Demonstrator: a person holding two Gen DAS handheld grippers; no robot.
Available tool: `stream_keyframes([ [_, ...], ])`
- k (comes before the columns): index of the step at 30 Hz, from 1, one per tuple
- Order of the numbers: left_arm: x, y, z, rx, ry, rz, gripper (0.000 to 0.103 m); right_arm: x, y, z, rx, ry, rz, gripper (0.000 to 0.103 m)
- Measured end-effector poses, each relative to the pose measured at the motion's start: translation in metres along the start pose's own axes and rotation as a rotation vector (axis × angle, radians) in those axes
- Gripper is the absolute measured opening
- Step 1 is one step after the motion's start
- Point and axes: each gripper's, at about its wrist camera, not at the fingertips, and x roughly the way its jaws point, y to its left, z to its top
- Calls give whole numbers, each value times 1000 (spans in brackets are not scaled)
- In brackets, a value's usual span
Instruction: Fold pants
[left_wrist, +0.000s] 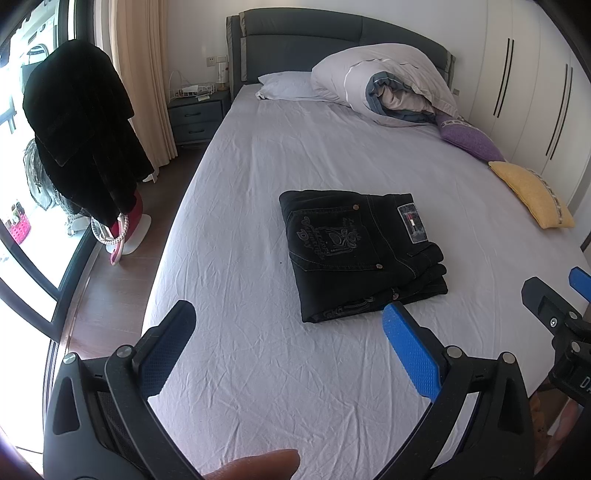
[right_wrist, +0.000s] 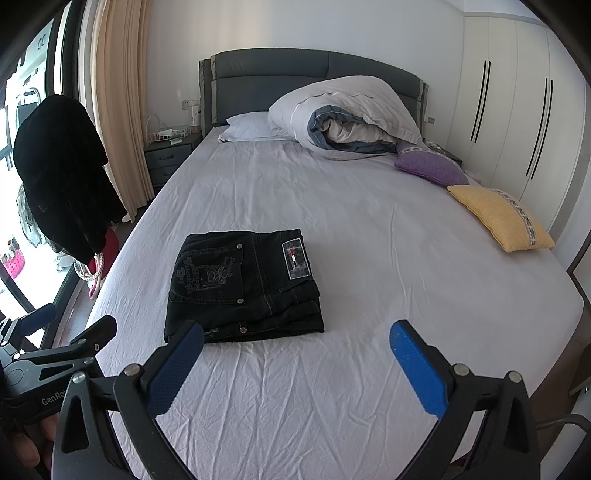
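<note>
Both tongs hang spread wide and empty above the bed's near edge, the left gripper (left_wrist: 288, 321) and the right gripper (right_wrist: 295, 339). Just beyond them the black pants (right_wrist: 243, 284) lie folded mid-sheet (right_wrist: 369, 258), pillows (right_wrist: 502, 218) along the far right edge

The pants (left_wrist: 360, 254) are seen folded into a compact, roughly rectangular stack of black denim, laid flat on the sheet. In the left wrist view they are placed just right of centre; in the right wrist view (right_wrist: 243, 286) they are found left of centre. An embroidered back pocket and a rectangular waistband patch are shown facing up.
</note>
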Motion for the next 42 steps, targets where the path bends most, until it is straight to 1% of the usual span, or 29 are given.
stream_keyframes([
  [34,3,-2,-3,-2,4,0,103,-2,-1,0,-1,3,3,103],
  [42,3,0,-6,-2,3,-11,103,-2,-2,1,0,5,3,103],
])
